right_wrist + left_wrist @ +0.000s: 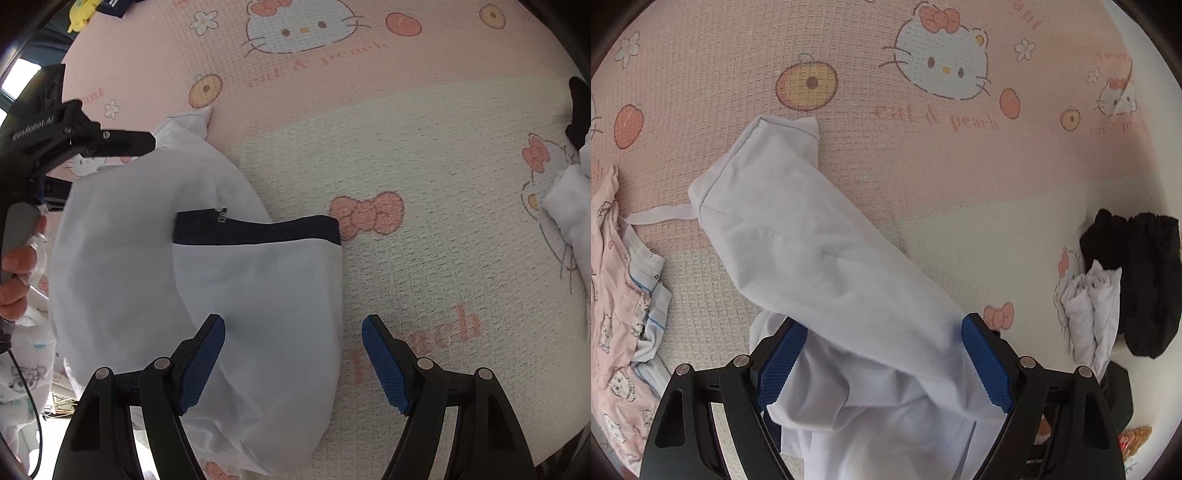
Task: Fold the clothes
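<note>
A pale lavender-white garment [798, 236] lies bunched on the pink cartoon-print mat [923, 177]. In the left wrist view my left gripper [882, 328] is open, its blue pads [783, 358] wide apart with the garment's bulk between them. In the right wrist view the same garment [236, 295] shows a dark navy band [288, 229] across its top edge. My right gripper [293, 328] is open just above the garment's right edge, one pad over the cloth and one over the mat. The left gripper body [55, 136] stands at the left.
A pink printed garment with a light blue one [617, 295] lies at the left. Folded black clothes [1137, 273] and a white folded piece [1093, 310] sit at the right. The mat [443, 184] stretches far and right.
</note>
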Demonstrator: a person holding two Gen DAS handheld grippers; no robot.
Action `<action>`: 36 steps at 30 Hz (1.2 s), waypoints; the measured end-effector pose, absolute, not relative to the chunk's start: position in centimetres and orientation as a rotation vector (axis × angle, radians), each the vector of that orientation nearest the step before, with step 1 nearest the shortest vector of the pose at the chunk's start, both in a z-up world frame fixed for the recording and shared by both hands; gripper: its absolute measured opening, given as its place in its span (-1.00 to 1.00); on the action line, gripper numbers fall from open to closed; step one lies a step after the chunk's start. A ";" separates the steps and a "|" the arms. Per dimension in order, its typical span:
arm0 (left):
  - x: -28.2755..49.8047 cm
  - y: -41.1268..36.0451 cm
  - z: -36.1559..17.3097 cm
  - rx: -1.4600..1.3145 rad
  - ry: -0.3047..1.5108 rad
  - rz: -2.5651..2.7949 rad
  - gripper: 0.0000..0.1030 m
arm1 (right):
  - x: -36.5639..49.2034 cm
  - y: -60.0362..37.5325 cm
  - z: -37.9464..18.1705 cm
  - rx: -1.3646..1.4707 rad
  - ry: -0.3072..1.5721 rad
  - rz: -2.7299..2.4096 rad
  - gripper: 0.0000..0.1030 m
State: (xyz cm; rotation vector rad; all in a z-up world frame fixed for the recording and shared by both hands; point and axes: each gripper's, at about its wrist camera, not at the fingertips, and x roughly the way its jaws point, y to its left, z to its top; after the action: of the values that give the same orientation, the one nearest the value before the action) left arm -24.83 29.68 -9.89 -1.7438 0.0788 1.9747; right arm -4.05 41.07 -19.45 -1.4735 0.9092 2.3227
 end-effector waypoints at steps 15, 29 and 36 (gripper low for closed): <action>-22.7 32.9 -11.5 -1.590 0.383 1.983 -0.07 | -5.5 39.2 -19.9 -1.494 0.679 2.360 -0.16; -21.8 32.6 -11.1 -1.565 0.427 2.003 -0.75 | -4.3 38.9 -17.5 -1.350 0.694 2.392 -0.86; -21.0 34.2 -8.0 -1.421 0.463 2.031 -0.83 | -1.4 41.3 -15.2 -1.201 0.804 2.361 -0.88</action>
State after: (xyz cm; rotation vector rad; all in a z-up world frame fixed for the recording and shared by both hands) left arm -20.97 34.15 -7.99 -1.4210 0.4634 2.0311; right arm -1.37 41.29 -15.24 -1.2009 0.8040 2.3615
